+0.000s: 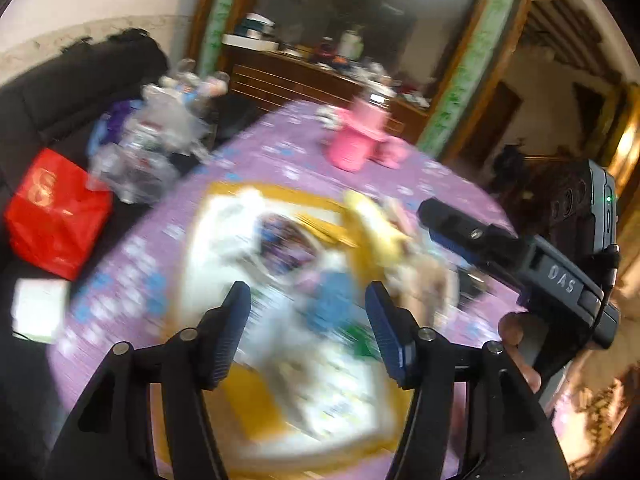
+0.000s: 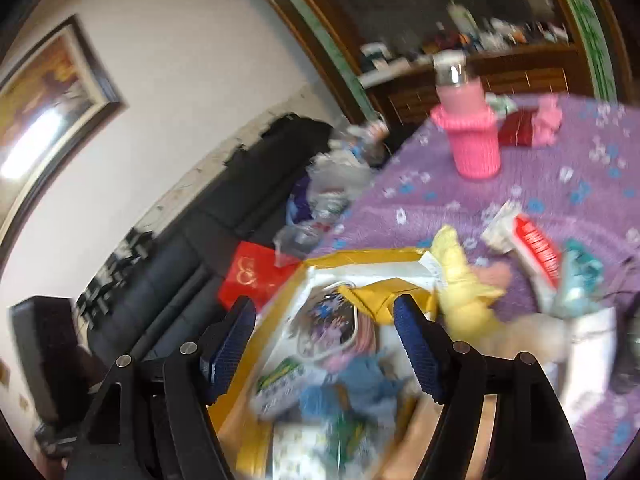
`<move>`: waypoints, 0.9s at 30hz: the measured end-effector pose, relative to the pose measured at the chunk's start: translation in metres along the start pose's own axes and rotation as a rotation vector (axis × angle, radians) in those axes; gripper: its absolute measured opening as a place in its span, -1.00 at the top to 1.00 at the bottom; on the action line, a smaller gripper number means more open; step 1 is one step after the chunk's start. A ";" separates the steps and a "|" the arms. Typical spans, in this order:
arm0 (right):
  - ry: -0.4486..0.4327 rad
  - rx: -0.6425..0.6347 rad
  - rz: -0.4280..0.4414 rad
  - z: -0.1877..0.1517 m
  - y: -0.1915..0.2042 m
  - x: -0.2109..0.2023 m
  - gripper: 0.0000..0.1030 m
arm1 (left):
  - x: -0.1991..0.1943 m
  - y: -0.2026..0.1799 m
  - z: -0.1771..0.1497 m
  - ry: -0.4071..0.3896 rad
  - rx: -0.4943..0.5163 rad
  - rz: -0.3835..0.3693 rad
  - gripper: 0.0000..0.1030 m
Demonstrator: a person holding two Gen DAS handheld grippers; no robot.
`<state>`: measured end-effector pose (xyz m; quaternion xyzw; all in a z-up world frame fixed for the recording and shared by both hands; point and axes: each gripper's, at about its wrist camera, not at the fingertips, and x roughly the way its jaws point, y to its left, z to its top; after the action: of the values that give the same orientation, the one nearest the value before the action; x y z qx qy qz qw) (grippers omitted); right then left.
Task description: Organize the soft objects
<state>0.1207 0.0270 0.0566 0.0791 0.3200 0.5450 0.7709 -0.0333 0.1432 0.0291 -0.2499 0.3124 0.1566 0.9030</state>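
Both views are motion-blurred. A yellow box (image 1: 248,400) sits on the purple flowered tablecloth (image 1: 272,148) and holds soft things: a blue cloth (image 1: 334,300), a white pouch (image 1: 224,232) and a round printed item (image 1: 284,244). My left gripper (image 1: 308,328) is open and empty above the box. The right gripper shows at the right of the left wrist view (image 1: 520,256). In the right wrist view my right gripper (image 2: 324,348) is open and empty over the box (image 2: 248,364), above the blue cloth (image 2: 360,384). A yellow plush (image 2: 460,280) lies at the box's right edge.
A pink knit-sleeved bottle (image 2: 472,128) stands at the far side of the table. A red-and-white packet (image 2: 532,248) and a teal item (image 2: 580,280) lie right of the box. A dark sofa (image 1: 60,92) holds a red bag (image 1: 56,212) and clear plastic bags (image 1: 152,148).
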 end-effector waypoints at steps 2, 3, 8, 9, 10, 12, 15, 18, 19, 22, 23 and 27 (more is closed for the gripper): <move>-0.018 0.008 -0.001 -0.009 -0.014 -0.031 -0.45 | 0.004 -0.016 -0.008 0.017 0.013 -0.045 -0.13; -0.016 0.028 -0.003 -0.013 -0.024 -0.042 -0.46 | 0.006 -0.024 -0.010 0.023 0.025 -0.062 -0.13; 0.041 0.128 -0.075 -0.033 -0.087 -0.082 -0.50 | 0.023 -0.064 -0.021 0.068 0.105 -0.113 -0.13; 0.053 0.131 -0.099 -0.035 -0.095 -0.085 -0.49 | 0.026 -0.069 -0.023 0.075 0.125 -0.106 -0.13; 0.069 0.145 -0.114 -0.038 -0.104 -0.085 -0.49 | 0.027 -0.072 -0.024 0.078 0.135 -0.102 -0.13; 0.094 0.195 -0.111 -0.046 -0.117 -0.082 -0.48 | 0.031 -0.076 -0.025 0.088 0.134 -0.105 -0.13; 0.096 0.242 -0.135 -0.051 -0.126 -0.080 -0.47 | 0.035 -0.075 -0.025 0.103 0.119 -0.110 -0.13; 0.093 0.265 -0.152 -0.046 -0.128 -0.077 -0.47 | 0.046 -0.080 -0.020 0.115 0.131 -0.099 -0.13; 0.090 0.263 -0.149 -0.044 -0.130 -0.078 -0.47 | 0.049 -0.083 -0.019 0.112 0.146 -0.100 -0.13; 0.061 0.265 -0.131 -0.040 -0.134 -0.063 -0.47 | 0.062 -0.093 -0.015 0.122 0.197 -0.075 -0.13; 0.061 0.283 -0.120 -0.043 -0.139 -0.061 -0.47 | 0.069 -0.096 -0.014 0.132 0.212 -0.067 -0.13; 0.059 0.349 -0.112 -0.049 -0.153 -0.056 -0.47 | 0.097 -0.103 -0.011 0.202 0.257 -0.024 -0.11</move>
<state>0.2016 -0.0945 -0.0310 0.1779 0.4358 0.4397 0.7649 0.0802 0.0641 -0.0044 -0.1506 0.4162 0.0785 0.8933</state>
